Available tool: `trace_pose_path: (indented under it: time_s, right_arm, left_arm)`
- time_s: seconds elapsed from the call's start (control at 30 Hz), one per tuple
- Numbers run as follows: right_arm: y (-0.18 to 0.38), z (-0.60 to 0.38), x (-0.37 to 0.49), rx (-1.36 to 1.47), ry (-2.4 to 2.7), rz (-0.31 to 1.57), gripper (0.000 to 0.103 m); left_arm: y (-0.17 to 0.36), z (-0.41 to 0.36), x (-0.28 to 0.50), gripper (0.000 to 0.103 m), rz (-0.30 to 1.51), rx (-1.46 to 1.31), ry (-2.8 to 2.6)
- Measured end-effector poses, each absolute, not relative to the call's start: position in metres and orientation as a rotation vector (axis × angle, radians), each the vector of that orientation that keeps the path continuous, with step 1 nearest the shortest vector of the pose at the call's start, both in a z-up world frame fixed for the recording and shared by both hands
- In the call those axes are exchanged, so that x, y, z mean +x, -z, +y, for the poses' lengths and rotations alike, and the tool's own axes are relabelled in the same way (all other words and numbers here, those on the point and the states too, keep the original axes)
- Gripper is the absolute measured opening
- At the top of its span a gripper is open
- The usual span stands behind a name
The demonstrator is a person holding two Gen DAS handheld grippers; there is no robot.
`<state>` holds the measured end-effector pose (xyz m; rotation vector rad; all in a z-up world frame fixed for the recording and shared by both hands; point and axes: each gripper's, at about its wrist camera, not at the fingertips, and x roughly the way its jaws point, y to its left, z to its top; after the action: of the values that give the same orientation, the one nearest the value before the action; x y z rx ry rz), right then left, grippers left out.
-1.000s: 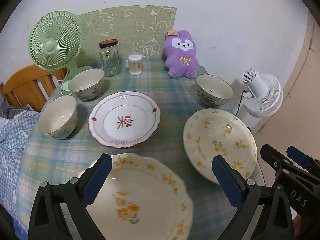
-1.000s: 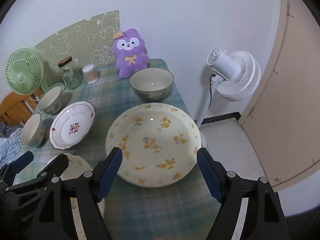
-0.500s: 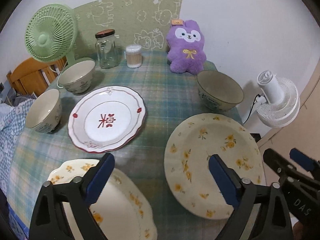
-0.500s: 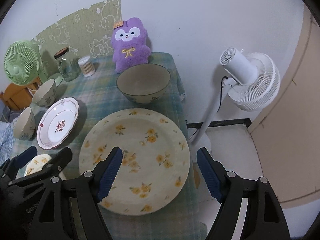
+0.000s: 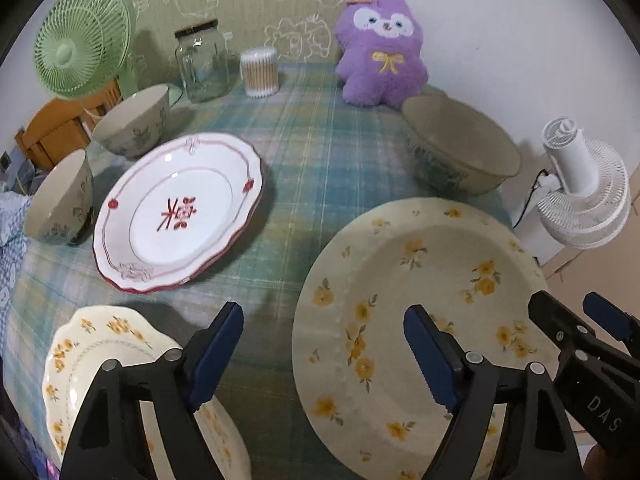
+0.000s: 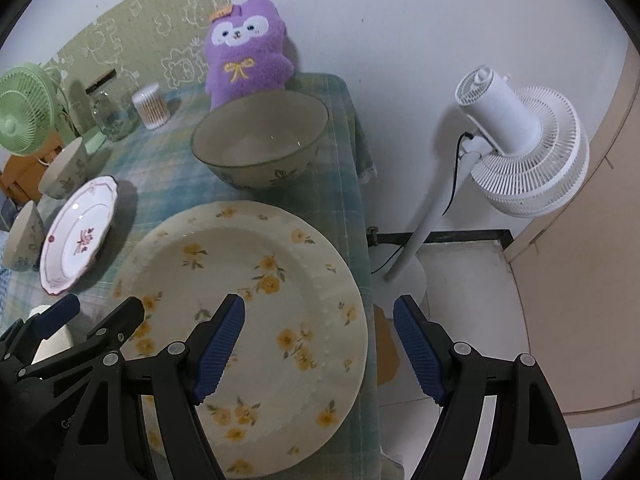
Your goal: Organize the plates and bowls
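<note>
A large cream plate with yellow flowers (image 5: 420,280) lies at the table's near right corner. My left gripper (image 5: 324,344) straddles its left rim with its jaws closing, and the pads touch nothing. My right gripper (image 6: 318,340) stands open astride the right rim of the same plate (image 6: 248,264). A small scalloped flowered plate (image 5: 100,352) lies under the left finger. Farther back are a red-rimmed white plate (image 5: 180,212), two small bowls (image 5: 136,128) (image 5: 60,200) and a big bowl (image 5: 460,148).
A purple plush toy (image 5: 380,52), a glass jar (image 5: 202,64), a cotton swab tub (image 5: 260,72) and a green fan (image 5: 80,40) line the back of the checked tablecloth (image 5: 328,152). A white floor fan (image 6: 520,140) stands past the table's right edge.
Both grippers have come down and forward to the right, closing in on the large flowered plate. The left jaws have narrowed; the right jaws kept their width.
</note>
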<state>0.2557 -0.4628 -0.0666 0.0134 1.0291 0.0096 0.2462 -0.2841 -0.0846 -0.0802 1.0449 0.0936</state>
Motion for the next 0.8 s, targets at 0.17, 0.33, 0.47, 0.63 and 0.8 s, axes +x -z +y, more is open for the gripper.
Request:
trace_pose_path:
  time_s: [0.17, 0.33, 0.47, 0.63, 0.8]
  right_arm:
    - [0.084, -0.469, 0.261, 0.024, -0.002, 1.075, 0.079]
    - [0.093, -0.471, 0.267, 0.040, -0.010, 1.087, 0.072]
    - [0.097, -0.469, 0.272, 0.030, -0.027, 1.091, 0.066]
    - [0.106, -0.471, 0.278, 0.055, -0.032, 1.129, 0.051]
    - [0.107, -0.471, 0.280, 0.063, -0.032, 1.124, 0.052]
  left_arm:
    - [0.096, -0.289, 0.249, 0.073, 1.072, -0.078, -0.099]
    - [0.105, -0.294, 0.251, 0.060, 1.102, -0.063, -0.095]
    - [0.108, -0.294, 0.252, 0.055, 1.109, -0.065, -0.090]
    - [0.108, -0.294, 0.254, 0.054, 1.109, -0.068, -0.088]
    - [0.109, -0.295, 0.257, 0.058, 1.108, -0.057, -0.085]
